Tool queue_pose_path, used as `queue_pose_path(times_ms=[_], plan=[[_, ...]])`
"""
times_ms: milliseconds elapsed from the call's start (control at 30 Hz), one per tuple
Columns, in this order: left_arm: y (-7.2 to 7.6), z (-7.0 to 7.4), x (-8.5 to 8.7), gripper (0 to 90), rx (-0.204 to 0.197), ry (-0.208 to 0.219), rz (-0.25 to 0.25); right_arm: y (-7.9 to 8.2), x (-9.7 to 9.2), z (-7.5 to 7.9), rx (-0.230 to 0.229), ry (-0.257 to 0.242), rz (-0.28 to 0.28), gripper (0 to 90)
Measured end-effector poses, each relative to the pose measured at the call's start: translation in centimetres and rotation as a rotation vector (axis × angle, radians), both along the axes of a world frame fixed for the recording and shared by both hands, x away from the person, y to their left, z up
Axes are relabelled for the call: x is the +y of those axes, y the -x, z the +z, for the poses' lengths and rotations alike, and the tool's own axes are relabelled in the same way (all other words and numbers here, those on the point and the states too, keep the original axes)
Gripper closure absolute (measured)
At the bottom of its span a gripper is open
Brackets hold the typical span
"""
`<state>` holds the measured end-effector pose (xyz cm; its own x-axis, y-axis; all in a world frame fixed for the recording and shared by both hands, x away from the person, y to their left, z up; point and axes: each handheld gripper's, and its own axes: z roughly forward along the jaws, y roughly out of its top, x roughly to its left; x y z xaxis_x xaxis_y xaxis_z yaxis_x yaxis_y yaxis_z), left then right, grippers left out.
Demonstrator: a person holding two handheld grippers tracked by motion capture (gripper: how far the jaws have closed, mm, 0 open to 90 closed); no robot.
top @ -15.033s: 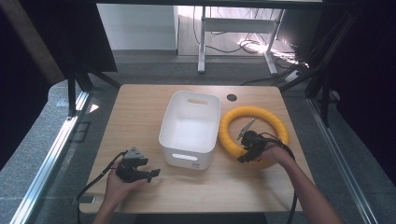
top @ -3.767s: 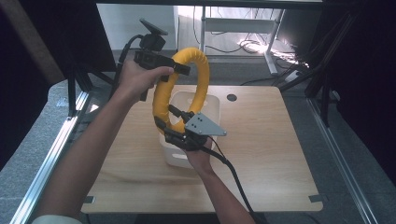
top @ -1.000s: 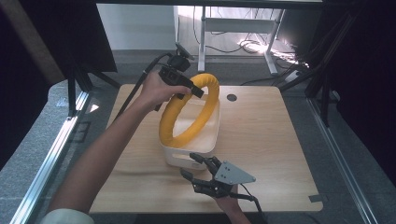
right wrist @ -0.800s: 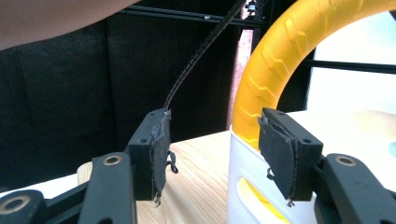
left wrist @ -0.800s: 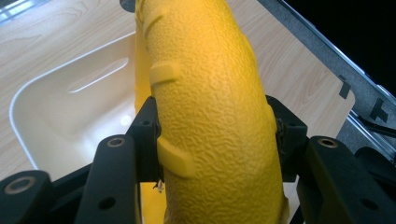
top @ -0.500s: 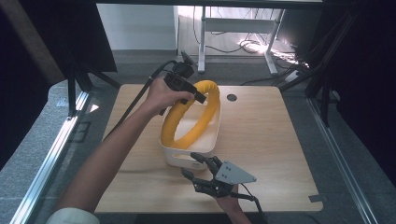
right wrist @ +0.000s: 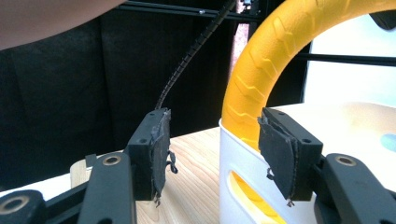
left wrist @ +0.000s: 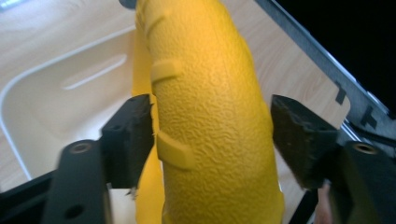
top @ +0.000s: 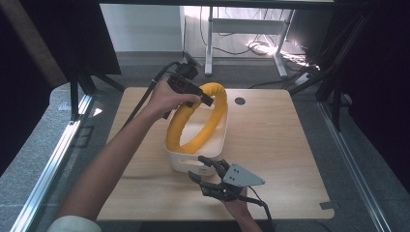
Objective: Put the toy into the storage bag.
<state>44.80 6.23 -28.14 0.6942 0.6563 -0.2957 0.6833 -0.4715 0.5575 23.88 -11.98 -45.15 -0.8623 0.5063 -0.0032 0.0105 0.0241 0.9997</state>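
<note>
One yellow ring [top: 198, 121] is standing on edge in one white plastic bin [top: 186, 162], and one wooden table [top: 270, 140] is carrying both. Two grippers are showing, the left gripper [top: 200, 99] and the right gripper [top: 197, 169], each sitting in one of two hands.

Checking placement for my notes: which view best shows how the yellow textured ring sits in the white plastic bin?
The high view: the yellow textured ring stands on edge inside the white plastic bin, leaning. The left gripper view shows a close stretch of ring between jaws that have just been opening; the right gripper view shows an arc above the bin's corner.
</note>
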Motion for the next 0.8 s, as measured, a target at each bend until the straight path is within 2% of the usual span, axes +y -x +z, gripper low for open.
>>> queue_pose_path(times_ms=[67, 200, 267, 433, 667, 767, 800], plan=[[0.2, 0.4, 0.5, 27.2, -0.022, 0.018, 0.011, -0.2, 0.0, 0.0, 0.006, 0.002, -0.001, 43.6], [0.8, 1.3, 2.1, 25.9, -0.076, 0.049, -0.009, -0.5, -0.3, -0.1, 0.021, 0.003, -0.008, 43.6], [1.3, 1.6, 3.0, 25.7, -0.097, 0.063, -0.001, -0.8, -0.4, -0.1, 0.028, 0.006, -0.014, 43.6], [2.6, 1.6, 5.3, 26.1, -0.137, 0.098, 0.012, -1.6, -0.6, 0.7, 0.032, 0.032, -0.016, 43.6], [4.6, 0.3, 8.9, 26.2, -0.188, 0.144, 0.040, -3.6, -2.3, 1.9, 0.074, 0.027, -0.036, 43.8], [5.3, -0.7, 10.4, 26.4, -0.202, 0.159, 0.064, -4.4, -3.7, 1.9, 0.075, 0.099, -0.077, 43.1], [5.6, -1.2, 11.0, 26.4, -0.205, 0.171, 0.075, -4.6, -4.1, 1.8, 0.078, 0.108, -0.088, 43.1]])
